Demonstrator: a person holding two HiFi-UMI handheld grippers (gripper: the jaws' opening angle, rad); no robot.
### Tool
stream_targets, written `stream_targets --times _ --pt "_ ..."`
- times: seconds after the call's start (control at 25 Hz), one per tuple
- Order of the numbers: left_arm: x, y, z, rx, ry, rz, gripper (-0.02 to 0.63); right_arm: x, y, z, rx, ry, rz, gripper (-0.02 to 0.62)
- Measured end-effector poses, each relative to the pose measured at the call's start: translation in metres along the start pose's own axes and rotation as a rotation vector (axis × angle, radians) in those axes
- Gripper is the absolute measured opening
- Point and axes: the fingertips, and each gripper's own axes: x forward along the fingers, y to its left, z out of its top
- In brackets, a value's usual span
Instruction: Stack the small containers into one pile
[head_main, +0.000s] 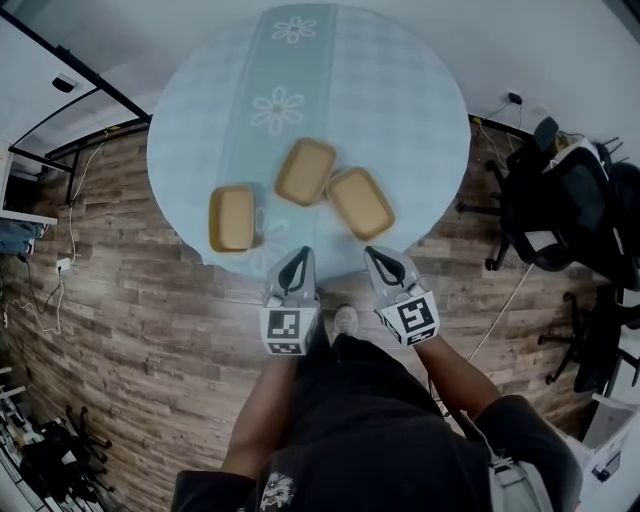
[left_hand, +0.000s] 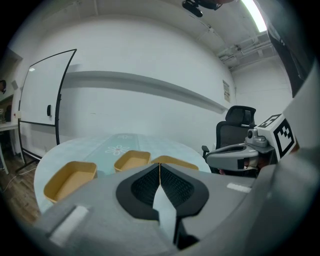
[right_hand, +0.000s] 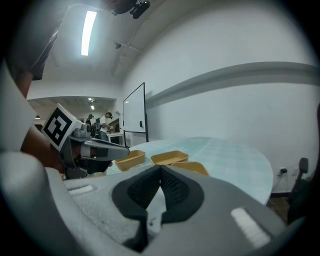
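Note:
Three small yellow containers lie apart on the near half of the round table: a left container (head_main: 232, 217), a middle container (head_main: 305, 171) and a right container (head_main: 360, 202). All three are empty and upright. My left gripper (head_main: 297, 253) hovers at the table's near edge, short of the containers, jaws shut on nothing. My right gripper (head_main: 376, 254) is beside it, also shut and empty, just below the right container. In the left gripper view the containers (left_hand: 70, 179) (left_hand: 132, 160) (left_hand: 173, 162) sit beyond my shut jaws (left_hand: 159, 165). The right gripper view shows them (right_hand: 129, 159) (right_hand: 169, 157) (right_hand: 193, 168) past its shut jaws (right_hand: 160, 167).
The round table (head_main: 400, 90) has a pale blue checked cloth with a green flowered runner (head_main: 290, 60). Black office chairs (head_main: 570, 200) stand at the right. A whiteboard (left_hand: 42, 100) stands left of the table. The floor is wood planks (head_main: 130, 300). The person's shoe (head_main: 345, 320) shows below the table edge.

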Motion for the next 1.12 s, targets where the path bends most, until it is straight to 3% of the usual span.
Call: stream_targets --times 0.4,0.8,1.0,1.12 --pt "0.002 -0.003 -0.023 -0.039 0.03 -0.006 0.006 -0.002 0.001 -0.02 0.027 0.012 0.015 0.019" --pt "0.003 -0.002 -0.031 -0.049 0.048 -0.018 0.006 0.003 -0.025 -0.039 0.076 0.033 -0.113 0.312" --pt "0.006 0.002 -0.035 -0.054 0.057 -0.018 0.006 0.015 -0.038 -0.06 0.097 0.1 -0.163 0.474" --pt "0.009 0.001 -0.036 -0.054 0.061 -0.023 0.006 0.023 -0.048 -0.072 0.096 0.148 -0.167 0.523"
